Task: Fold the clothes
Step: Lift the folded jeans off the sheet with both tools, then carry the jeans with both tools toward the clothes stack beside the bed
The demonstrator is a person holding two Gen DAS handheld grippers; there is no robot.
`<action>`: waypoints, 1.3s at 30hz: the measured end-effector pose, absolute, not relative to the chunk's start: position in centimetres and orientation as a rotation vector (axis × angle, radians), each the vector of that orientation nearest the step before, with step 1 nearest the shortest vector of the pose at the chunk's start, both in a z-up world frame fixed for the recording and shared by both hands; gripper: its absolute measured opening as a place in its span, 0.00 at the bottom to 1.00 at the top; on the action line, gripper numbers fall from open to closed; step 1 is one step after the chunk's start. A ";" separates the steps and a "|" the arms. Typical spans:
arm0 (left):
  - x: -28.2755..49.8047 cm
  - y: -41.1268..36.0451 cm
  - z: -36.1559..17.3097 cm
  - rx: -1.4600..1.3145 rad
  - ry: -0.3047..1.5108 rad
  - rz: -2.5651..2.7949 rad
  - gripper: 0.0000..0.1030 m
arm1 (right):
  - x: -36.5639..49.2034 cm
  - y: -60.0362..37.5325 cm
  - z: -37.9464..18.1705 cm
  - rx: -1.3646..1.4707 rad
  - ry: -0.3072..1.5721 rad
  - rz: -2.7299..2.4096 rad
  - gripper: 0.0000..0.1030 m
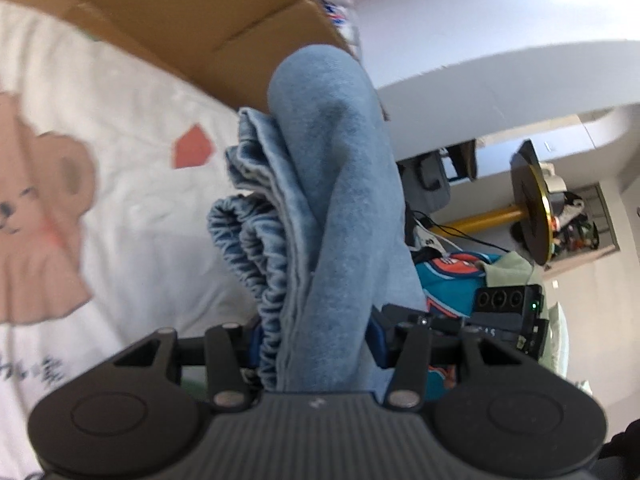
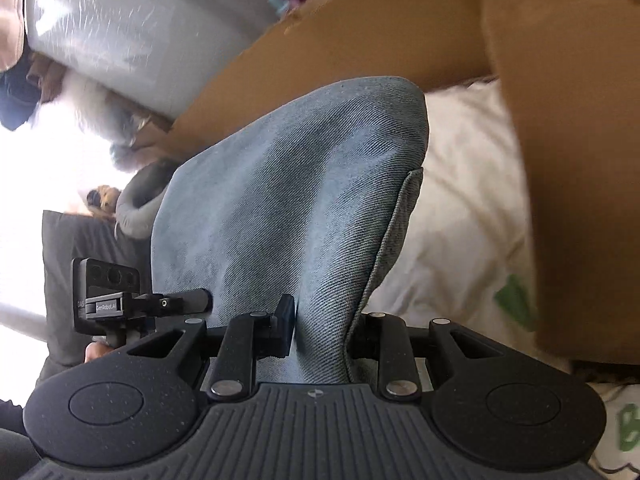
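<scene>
Both the left gripper (image 1: 316,340) and the right gripper (image 2: 320,332) are clamping a folded blue denim garment (image 1: 332,200), carrying it above a cardboard box (image 2: 560,160), seemingly ready for lowering.

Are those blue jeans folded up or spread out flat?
Folded: the jeans show stacked layers, elastic waistband doubled, bundle clamped in both jaws.

Both grippers share a matte black build: a ribbed central housing, round caps at either side, linkage bars with silver rivets. The left gripper (image 1: 316,340) has blue-edged fingers (image 1: 376,340); the right gripper (image 2: 320,328) has black fingers.
</scene>
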State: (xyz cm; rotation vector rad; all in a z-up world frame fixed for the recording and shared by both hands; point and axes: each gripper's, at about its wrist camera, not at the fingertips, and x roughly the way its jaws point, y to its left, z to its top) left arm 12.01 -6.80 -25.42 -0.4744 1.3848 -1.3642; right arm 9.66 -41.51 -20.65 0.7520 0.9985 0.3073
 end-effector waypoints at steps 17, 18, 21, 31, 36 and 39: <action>10.0 -19.5 -22.0 -0.439 1.356 -1.500 0.50 | 8.1 -51.4 -16.1 0.722 0.862 0.069 0.25; 10.0 -20.3 -21.8 -0.432 1.352 -1.509 0.50 | 8.0 -51.9 -16.0 0.721 0.852 0.056 0.25; 9.7 -22.5 -21.0 -0.394 1.332 -1.534 0.50 | 7.6 -53.5 -15.6 0.716 0.821 0.019 0.25; 8.0 -29.0 -21.1 -0.371 1.309 -1.569 0.50 | 8.7 -57.9 -15.0 0.632 0.775 -0.101 0.26; 6.7 -31.5 -21.4 -0.389 1.319 -1.581 0.50 | 8.0 -59.6 -15.0 0.629 0.737 -0.192 0.26; 5.8 -32.8 -21.2 -0.393 1.325 -1.589 0.48 | 7.5 -60.6 -15.0 0.626 0.714 -0.247 0.26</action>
